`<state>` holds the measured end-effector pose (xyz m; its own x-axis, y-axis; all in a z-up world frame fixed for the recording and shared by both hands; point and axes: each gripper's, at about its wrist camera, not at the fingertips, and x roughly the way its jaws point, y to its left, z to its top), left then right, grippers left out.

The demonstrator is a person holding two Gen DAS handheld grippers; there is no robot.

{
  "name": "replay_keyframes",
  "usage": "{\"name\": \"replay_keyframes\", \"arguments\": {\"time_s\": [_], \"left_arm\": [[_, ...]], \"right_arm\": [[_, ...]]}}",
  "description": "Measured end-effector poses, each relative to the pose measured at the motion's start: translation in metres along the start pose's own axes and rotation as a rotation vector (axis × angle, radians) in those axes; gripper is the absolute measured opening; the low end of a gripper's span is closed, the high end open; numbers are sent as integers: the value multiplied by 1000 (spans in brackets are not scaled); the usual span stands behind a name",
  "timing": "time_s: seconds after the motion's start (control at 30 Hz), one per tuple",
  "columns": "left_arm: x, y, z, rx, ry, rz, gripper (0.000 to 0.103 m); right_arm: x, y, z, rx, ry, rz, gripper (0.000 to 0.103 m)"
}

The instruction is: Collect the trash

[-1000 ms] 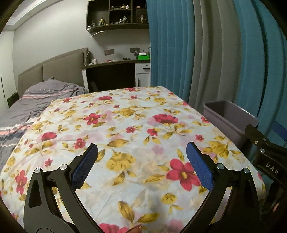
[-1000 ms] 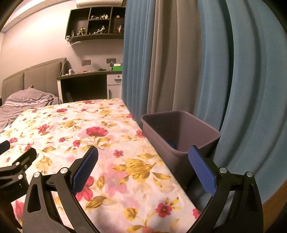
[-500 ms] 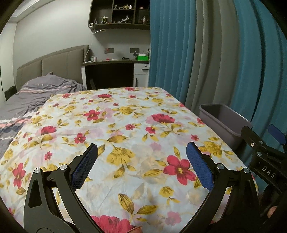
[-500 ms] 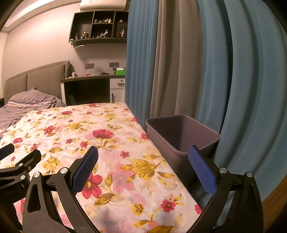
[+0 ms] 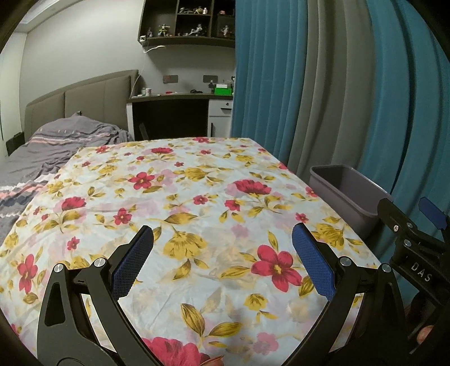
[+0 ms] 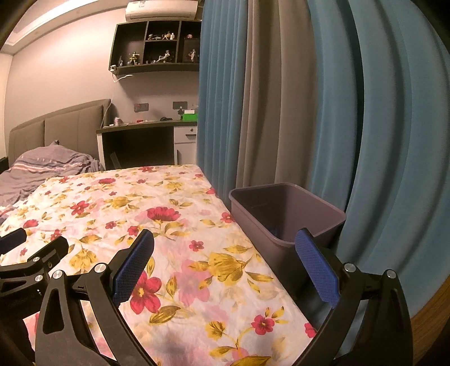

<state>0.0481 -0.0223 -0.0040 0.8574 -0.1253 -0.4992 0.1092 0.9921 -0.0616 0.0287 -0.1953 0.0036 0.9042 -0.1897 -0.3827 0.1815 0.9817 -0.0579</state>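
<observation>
A grey plastic bin [image 6: 284,214] stands beside the right edge of the floral sheet [image 6: 157,225], against the curtains; a small blue scrap shows on its bottom. The left wrist view has the same bin [image 5: 347,190] at the right. My left gripper [image 5: 222,253] hovers open above the floral sheet [image 5: 174,197] with nothing between its fingers. My right gripper [image 6: 223,259] is open too, spanning the sheet's right edge and the bin's near corner. Each gripper appears at the side of the other's view. No loose trash is visible on the sheet.
Blue and grey curtains [image 6: 309,112] hang close behind the bin. A crumpled grey striped blanket [image 5: 56,146] lies at the far left of the bed. A desk [image 5: 180,112] and wall shelves [image 5: 191,25] stand beyond the bed.
Both grippers have pulled back and risen a little, so the sheet and bin look farther and lower. Both stayed open and hold nothing.
</observation>
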Motion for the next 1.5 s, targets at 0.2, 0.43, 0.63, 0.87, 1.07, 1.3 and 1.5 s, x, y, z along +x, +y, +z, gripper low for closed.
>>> {"name": "replay_keyframes", "arguments": {"time_s": [0.2, 0.43, 0.63, 0.87, 1.07, 1.3, 1.5], "left_arm": [[-1, -1, 1, -1, -1, -2, 97], [0, -1, 1, -2, -2, -1, 97], [-1, -3, 2, -1, -4, -1, 97], [-1, -4, 3, -3, -6, -4, 97], [-1, -4, 3, -2, -5, -4, 97], [-1, -5, 3, -5, -5, -4, 97], [-1, -5, 3, -4, -6, -5, 97]], "right_arm": [[0, -1, 0, 1, -1, 0, 96], [0, 0, 1, 0, -2, 3, 96], [0, 1, 1, 2, -3, 2, 96], [1, 0, 3, 2, -6, 4, 96], [0, 0, 3, 3, -7, 5, 96], [0, 0, 3, 3, -8, 5, 96], [0, 0, 3, 4, -6, 5, 96]]}}
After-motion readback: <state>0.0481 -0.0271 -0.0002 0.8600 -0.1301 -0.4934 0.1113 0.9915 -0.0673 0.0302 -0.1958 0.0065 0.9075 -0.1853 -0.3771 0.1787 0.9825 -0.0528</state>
